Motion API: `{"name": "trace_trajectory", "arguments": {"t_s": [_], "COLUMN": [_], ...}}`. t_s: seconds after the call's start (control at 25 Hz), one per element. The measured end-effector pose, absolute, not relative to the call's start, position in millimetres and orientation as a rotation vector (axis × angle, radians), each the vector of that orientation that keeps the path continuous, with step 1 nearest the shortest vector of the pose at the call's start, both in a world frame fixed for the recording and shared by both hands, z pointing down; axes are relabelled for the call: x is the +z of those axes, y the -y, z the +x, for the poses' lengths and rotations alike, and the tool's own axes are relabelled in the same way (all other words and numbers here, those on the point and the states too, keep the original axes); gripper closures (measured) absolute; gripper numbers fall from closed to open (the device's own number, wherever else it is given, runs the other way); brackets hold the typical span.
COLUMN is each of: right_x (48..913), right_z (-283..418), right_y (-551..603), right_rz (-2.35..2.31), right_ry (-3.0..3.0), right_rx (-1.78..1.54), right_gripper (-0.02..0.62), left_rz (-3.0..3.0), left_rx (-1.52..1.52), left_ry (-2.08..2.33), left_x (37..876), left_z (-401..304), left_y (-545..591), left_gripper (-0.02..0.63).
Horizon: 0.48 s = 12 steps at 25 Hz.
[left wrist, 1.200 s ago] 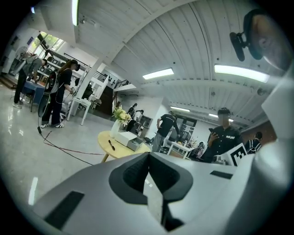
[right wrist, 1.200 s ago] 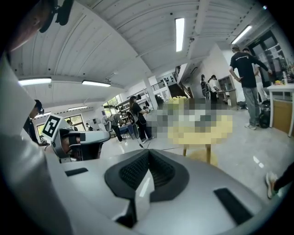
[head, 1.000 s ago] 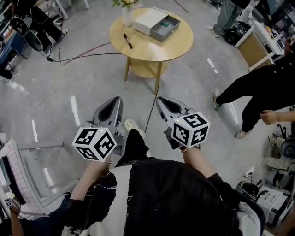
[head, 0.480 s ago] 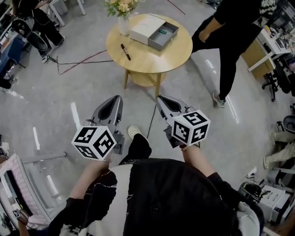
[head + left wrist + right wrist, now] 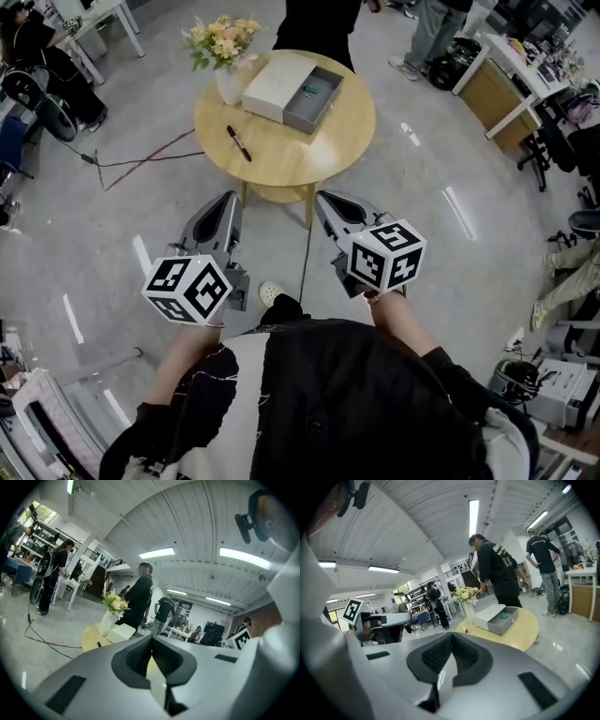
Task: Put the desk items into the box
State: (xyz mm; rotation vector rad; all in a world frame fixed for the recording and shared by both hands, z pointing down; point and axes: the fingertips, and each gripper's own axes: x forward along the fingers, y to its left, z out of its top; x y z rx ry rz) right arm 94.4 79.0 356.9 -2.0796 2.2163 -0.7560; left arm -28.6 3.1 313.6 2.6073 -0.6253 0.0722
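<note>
A round wooden table (image 5: 319, 150) stands ahead of me. On it lies an open grey box (image 5: 312, 97) with a small green item inside, its white lid (image 5: 277, 84) beside it, and a dark pen (image 5: 238, 143) to the left. My left gripper (image 5: 230, 201) and right gripper (image 5: 330, 199) are held side by side short of the table, both shut and holding nothing. The right gripper view shows the box (image 5: 504, 619) and table (image 5: 520, 634); the left gripper view shows the pen (image 5: 99, 644) and lid (image 5: 123, 631).
A white vase of flowers (image 5: 225, 49) stands at the table's far left. A person in black (image 5: 319, 23) stands just behind the table. Cables (image 5: 141, 159) trail on the floor at left. Desks, chairs and other people ring the room.
I have come closer to the table, which now sits nearer in the head view. The person in black has walked from the right side to behind the table. Both grippers stay shut.
</note>
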Motion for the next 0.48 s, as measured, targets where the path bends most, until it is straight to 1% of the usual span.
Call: {"name": "trace_trajectory", "arguments": {"t_s": [0.48], "right_x": [330.5], "right_z": [102.7], "right_y": [11.6], "right_rz": [-2.056], "right_ry": [-2.258], "right_rx": [-0.678], "right_gripper": [0.591], "left_rz": [2.611], "left_rx": [-0.009], "left_ry": [0.675], "left_x": [298.7], "left_z": [-31.8], "left_y": [85.7], "left_gripper": [0.597]}}
